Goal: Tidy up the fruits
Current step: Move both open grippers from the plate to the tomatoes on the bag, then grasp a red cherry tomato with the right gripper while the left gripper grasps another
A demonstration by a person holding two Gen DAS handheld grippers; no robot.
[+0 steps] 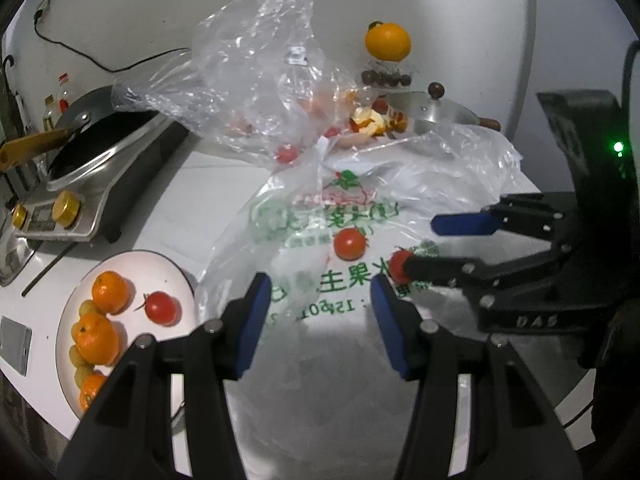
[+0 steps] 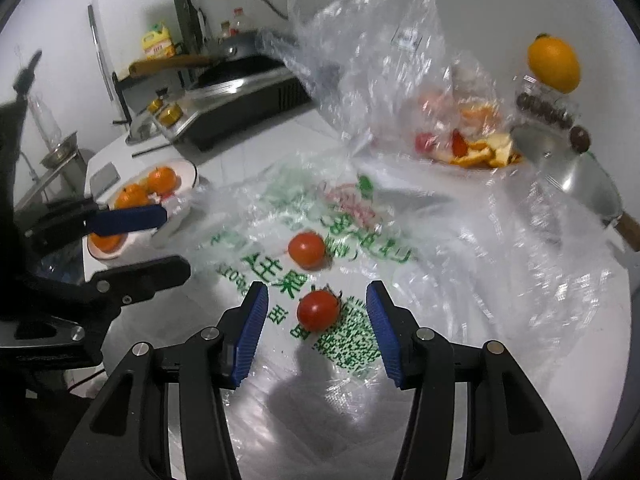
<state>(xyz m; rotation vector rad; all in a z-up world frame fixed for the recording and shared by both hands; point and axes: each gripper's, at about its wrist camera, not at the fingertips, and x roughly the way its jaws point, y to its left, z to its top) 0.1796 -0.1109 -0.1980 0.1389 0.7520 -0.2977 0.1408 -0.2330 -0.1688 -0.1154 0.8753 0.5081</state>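
1. On the white surface (image 1: 188,184) lay a printed plastic bag (image 1: 340,280), spread flat, w/ two loose tomatoes on it.
2. Left view: left hand-held gripper (image 1: 316,320) had its blue pads apart, nothing btwn them, only bag print beneath. Right hand-held gripper (image 1: 420,246) came in from the right side, jaws apart, its lower finger overlapping one tomato (image 1: 400,266); contact couldn't be told from that angle.
3. Right view settled it: near tomato (image 2: 318,311) sat btwn the right hand-held gripper's (image 2: 317,328) pads w/ gaps on both sides, not clamped. Far tomato (image 2: 307,250) lay just beyond it on the bag, blurred.
4. Left view alone gave the plate (image 1: 160,268) in full: mandarins (image 1: 110,292), a tomato on the plate (image 1: 161,308), some pale green fruits at its left edge. Right view showed the plate (image 2: 188,168) partly behind the left hand-held gripper (image 2: 172,240), whose fingers were spread.
5. Both views: clear bag (image 1: 256,68) standing crumpled behind, orange peels (image 2: 488,150) & red fruit inside; big orange (image 1: 387,42) perched on a clear box of dark round fruits; pot lid (image 1: 436,110) w/ dark knob beside.
6. Stove (image 1: 92,184) w/ pan (image 1: 100,132) on the left; right view added a yellow bottle (image 2: 158,42) behind it.
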